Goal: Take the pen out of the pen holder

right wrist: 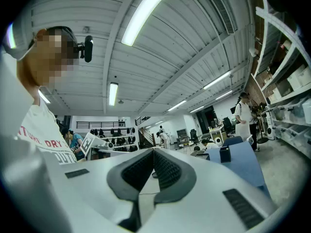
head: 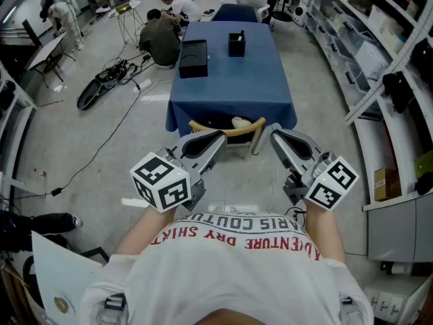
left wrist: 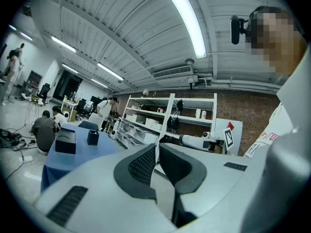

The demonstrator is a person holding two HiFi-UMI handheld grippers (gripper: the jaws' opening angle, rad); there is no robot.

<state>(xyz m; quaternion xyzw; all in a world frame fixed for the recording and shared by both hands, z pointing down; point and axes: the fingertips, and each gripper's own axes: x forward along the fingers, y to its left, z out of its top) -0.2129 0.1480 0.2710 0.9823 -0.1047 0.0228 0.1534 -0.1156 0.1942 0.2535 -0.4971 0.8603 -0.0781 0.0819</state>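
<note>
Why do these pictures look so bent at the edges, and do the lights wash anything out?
Head view: the wide lens bows the shelving; light is even. Left gripper view: dark rounded corners, and the ceiling light glares white. Right gripper view: same fisheye rim, and its light strip is blown out.

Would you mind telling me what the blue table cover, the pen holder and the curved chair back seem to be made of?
Table cover: blue cloth, matte; it drapes and folds at the corners. Pen holder: black and dull, perhaps plastic or metal; too small to tell. Chair back: likely pale wood, by its tan colour and bent shape.
</note>
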